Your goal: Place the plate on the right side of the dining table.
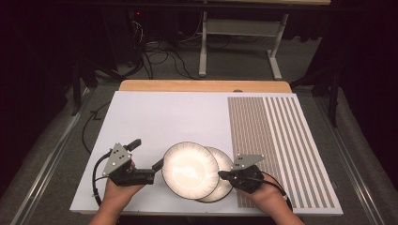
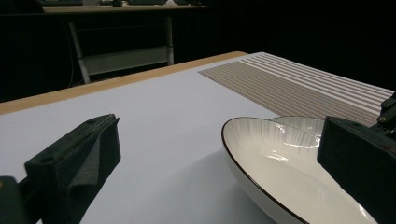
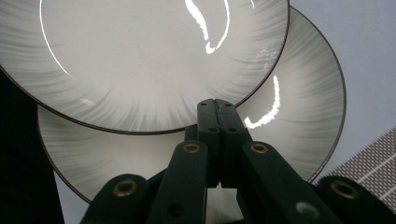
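White glazed upper plate (image 1: 189, 169) overlaps lower plate (image 1: 222, 174), bottom centre of high view. Left gripper (image 1: 146, 157) view: jaws spread wide, grasping nothing. Right gripper (image 3: 215, 122) view: jaws pressed together at upper plate's rim; stacking looks unfinished

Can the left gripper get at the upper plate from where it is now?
Probably yes. The left gripper is open, one jaw already at the upper plate's left rim, and bare white board lies around it with nothing between.
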A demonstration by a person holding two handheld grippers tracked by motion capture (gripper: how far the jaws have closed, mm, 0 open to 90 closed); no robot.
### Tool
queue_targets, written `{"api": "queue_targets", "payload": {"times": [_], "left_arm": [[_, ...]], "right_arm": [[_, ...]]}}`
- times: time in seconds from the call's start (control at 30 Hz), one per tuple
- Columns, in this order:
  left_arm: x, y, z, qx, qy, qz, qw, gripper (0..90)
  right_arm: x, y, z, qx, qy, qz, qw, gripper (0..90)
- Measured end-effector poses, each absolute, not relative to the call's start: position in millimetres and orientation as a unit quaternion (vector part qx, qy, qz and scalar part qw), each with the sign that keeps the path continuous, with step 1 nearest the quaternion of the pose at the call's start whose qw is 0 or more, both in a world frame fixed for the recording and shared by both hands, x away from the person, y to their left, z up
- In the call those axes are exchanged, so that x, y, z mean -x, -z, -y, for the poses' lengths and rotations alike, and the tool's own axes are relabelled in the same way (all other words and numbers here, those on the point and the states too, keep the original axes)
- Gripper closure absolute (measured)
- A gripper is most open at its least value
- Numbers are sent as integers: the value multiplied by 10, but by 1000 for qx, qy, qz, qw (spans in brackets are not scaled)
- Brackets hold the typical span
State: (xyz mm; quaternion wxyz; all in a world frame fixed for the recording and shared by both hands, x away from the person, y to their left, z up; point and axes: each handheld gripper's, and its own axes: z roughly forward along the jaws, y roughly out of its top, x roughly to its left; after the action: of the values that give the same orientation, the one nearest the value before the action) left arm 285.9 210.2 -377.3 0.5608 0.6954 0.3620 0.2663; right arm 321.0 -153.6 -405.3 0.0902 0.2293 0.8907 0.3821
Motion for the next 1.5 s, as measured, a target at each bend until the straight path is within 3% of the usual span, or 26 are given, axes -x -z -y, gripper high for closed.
{"api": "queue_targets", "payload": {"times": [0.47,0.87,1.27,1.5], "left_arm": [[-2884,3802,-1961,-726,-233,-368,531,2],[-2946,3884,-1762,-763,-132,-398,492,21],[-3020,3985,-1698,-777,-33,-431,458,165],[-3024,3984,-1707,-767,-3,-451,456,327]], "right_arm": [[-3201,4066,1396,-220,-383,-893,87,900],[-3198,4065,1398,-212,-380,-895,94,900],[-3194,4065,1404,-213,-378,-896,96,900],[-3194,4064,1406,-209,-376,-897,99,900]]}}
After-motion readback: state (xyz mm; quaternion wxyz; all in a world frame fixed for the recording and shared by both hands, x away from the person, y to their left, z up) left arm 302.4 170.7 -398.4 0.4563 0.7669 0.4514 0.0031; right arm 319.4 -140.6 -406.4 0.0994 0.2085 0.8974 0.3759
